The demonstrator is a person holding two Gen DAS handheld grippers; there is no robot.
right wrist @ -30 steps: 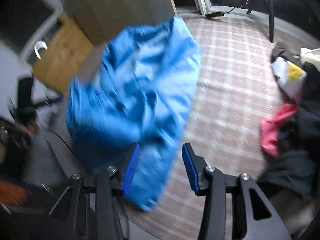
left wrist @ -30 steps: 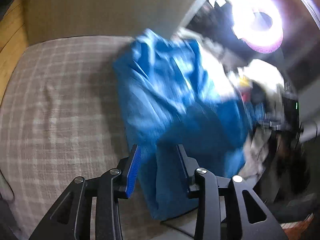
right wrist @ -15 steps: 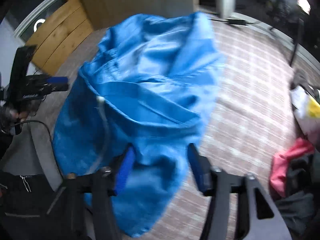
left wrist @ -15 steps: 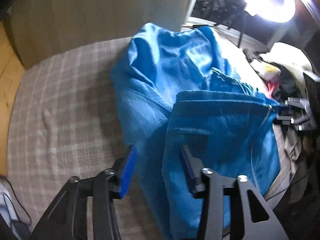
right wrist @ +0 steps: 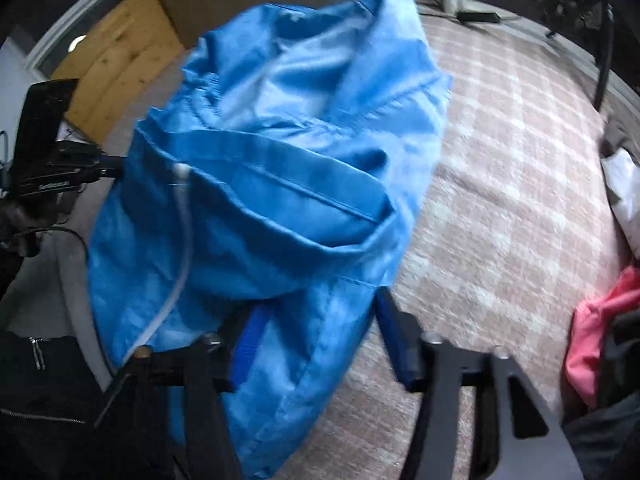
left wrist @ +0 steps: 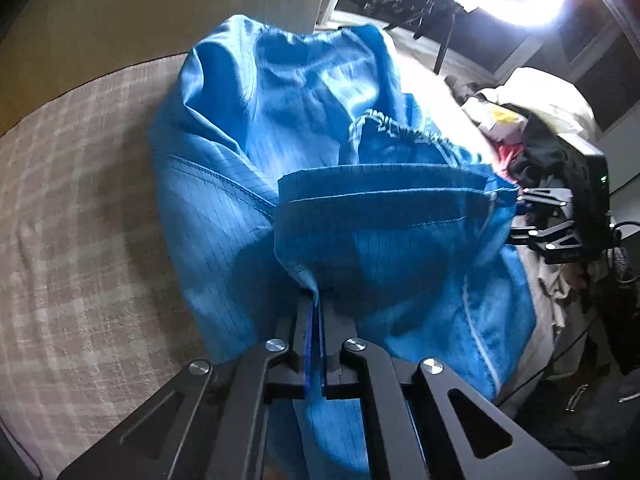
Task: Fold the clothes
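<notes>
A blue garment (left wrist: 304,168) is held up over a plaid-covered bed (left wrist: 80,208), its far end draped onto the cover and its near hem raised between the two tools. The left tool (left wrist: 314,320) is seen pressed together, with a fold of the blue fabric pinched between its pads. The right tool (right wrist: 316,344) is seen with its jaws apart and closing; blue cloth lies between them, but the pads are not shown pressing on it. A white drawstring (right wrist: 176,248) is seen hanging down the garment's left side in the right wrist view, and an elastic gathered edge (left wrist: 400,130) is visible in the left wrist view. A pile of other clothes (left wrist: 532,136) is heaped at the right side of the bed, a pink piece (right wrist: 596,336) among them. No containers are shown.
</notes>
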